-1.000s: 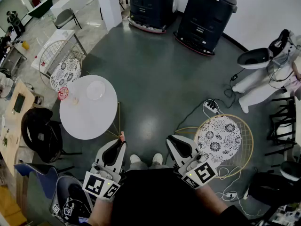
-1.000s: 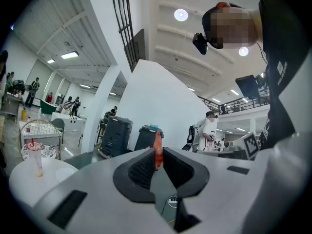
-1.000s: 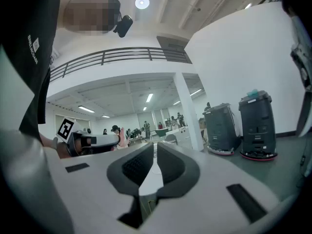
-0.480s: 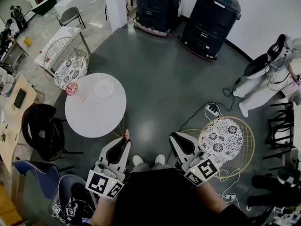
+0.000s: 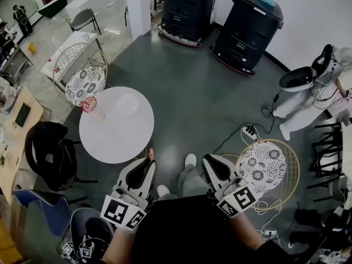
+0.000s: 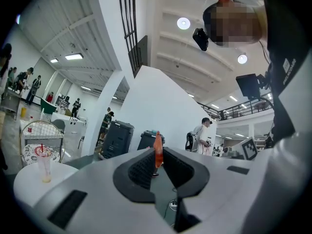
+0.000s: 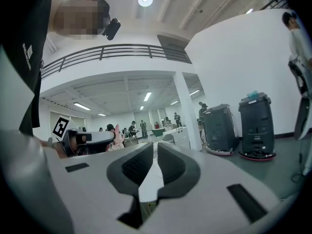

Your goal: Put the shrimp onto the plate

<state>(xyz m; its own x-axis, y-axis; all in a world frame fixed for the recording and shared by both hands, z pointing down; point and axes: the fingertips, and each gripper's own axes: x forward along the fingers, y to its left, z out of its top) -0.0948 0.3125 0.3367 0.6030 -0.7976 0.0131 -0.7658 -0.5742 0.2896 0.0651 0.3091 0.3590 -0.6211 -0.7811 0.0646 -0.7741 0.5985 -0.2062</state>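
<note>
A small orange shrimp [image 5: 150, 154] sticks out of the tip of my left gripper [image 5: 147, 161], which is shut on it near the round white table's [image 5: 113, 139] front right edge. In the left gripper view the shrimp [image 6: 158, 150] stands upright between the dark pads. A clear plate [image 5: 128, 104] lies at the far side of the table, well ahead of the gripper. My right gripper [image 5: 208, 161] hangs beside my right leg with its jaws together and nothing in them.
A red patterned cup [image 5: 89, 104] with a straw and a small glass [image 5: 100, 115] stand at the table's far left. Wire chairs with patterned cushions sit behind the table [image 5: 84, 83] and at my right [image 5: 264, 163]. A black bag [image 5: 49, 154] is left of the table; a power strip [image 5: 248, 132] lies on the floor.
I have stepped toward the table, one foot now forward. The table sits closer to my left gripper. Both grippers keep their hold and pose.
</note>
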